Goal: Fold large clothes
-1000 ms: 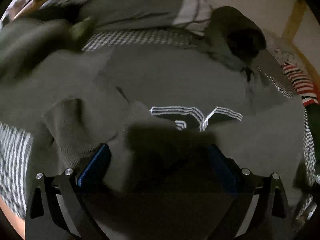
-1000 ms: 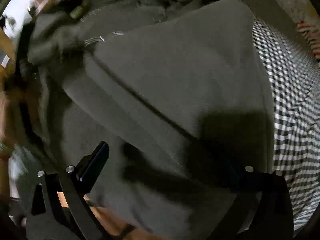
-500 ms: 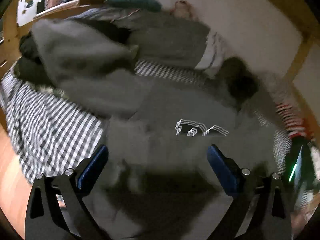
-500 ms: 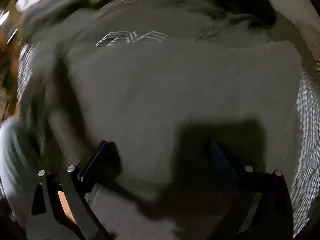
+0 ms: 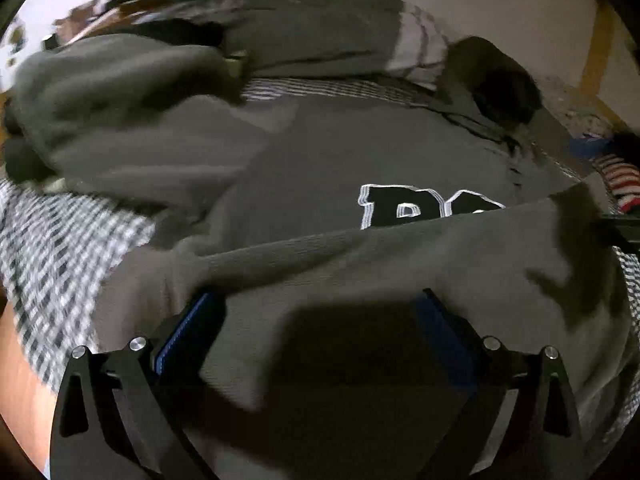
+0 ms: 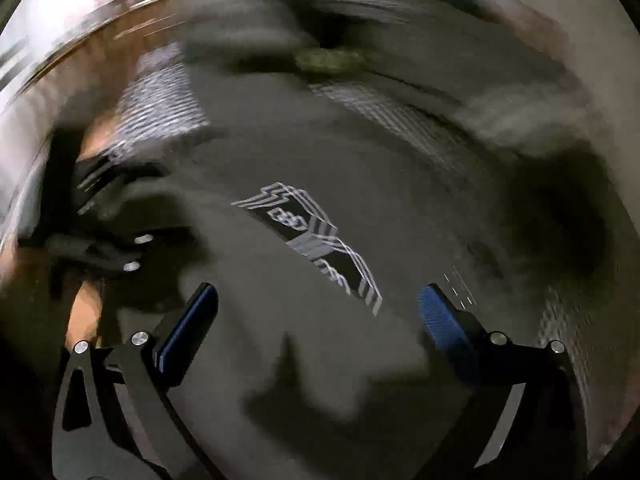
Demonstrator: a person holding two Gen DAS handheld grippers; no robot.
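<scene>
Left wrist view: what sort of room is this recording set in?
Probably a bedroom: a grey hooded sweatshirt with black lettering lies spread on a black-and-white checked bed sheet, more clothes are heaped behind, and a wooden frame post stands by the wall.

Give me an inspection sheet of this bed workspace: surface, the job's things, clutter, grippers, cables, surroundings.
Surface: checked bedsheet, black and white, largely covered by clothes.
Job's things: grey hoodie spread out, its lower part folded up over the black lettering; the hood lies at the far right.
Clutter: second grey garment bunched at the left; a further grey piece with a pale striped cuff behind; red-and-white striped cloth at the right.
Grippers: left gripper open, over the folded fabric; right gripper open, above the hoodie, view blurred.
Cables: nothing seen.
Surroundings: pale wall and wooden frame behind the bed.
</scene>
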